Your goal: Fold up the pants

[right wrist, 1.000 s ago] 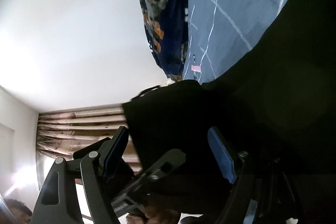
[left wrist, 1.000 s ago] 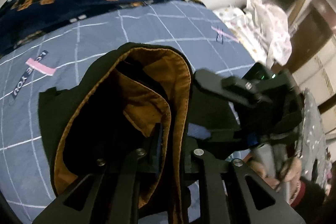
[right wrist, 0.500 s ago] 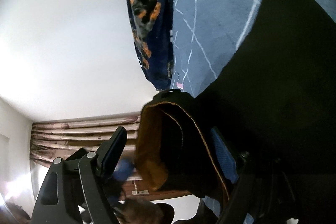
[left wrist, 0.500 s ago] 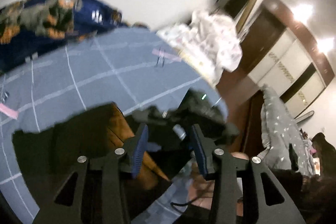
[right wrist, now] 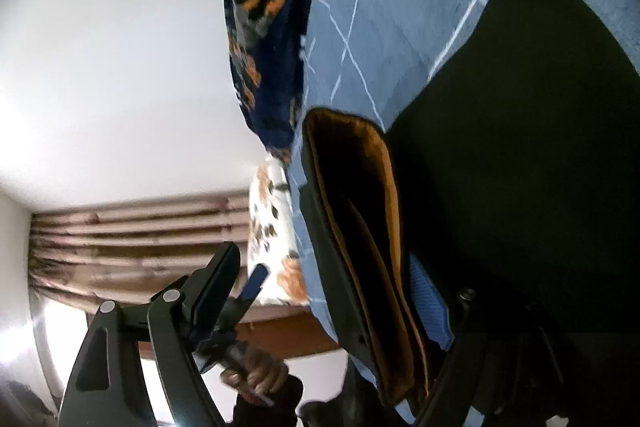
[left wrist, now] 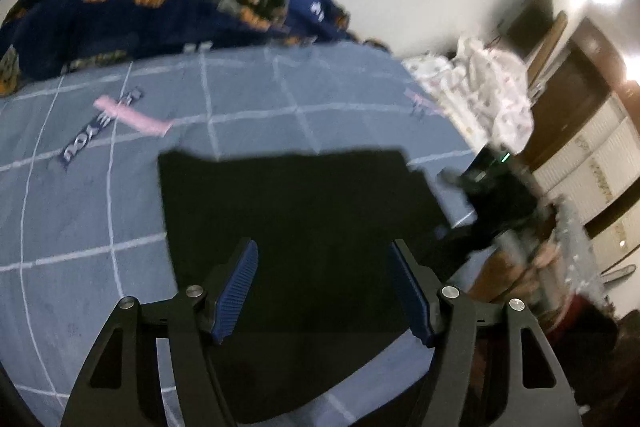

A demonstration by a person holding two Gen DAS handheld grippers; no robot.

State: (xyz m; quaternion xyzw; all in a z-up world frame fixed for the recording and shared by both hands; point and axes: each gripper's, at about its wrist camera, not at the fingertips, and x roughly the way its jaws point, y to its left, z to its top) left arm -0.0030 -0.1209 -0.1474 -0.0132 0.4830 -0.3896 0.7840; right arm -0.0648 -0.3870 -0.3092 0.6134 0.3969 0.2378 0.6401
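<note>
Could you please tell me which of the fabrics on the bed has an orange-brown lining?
The black pants: their open waistband shows an orange-brown inside. The navy patterned blanket and white spotted cloth merely carry prints.

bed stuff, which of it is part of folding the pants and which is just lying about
Part of the job:
- black pants, lying on the bed
- left gripper, jaws opening, nothing pressed between them
- right gripper, open around the pants' orange-lined edge

Just lying about:
- navy patterned blanket
- white floral bedding
- grey-blue checked sheet
</note>
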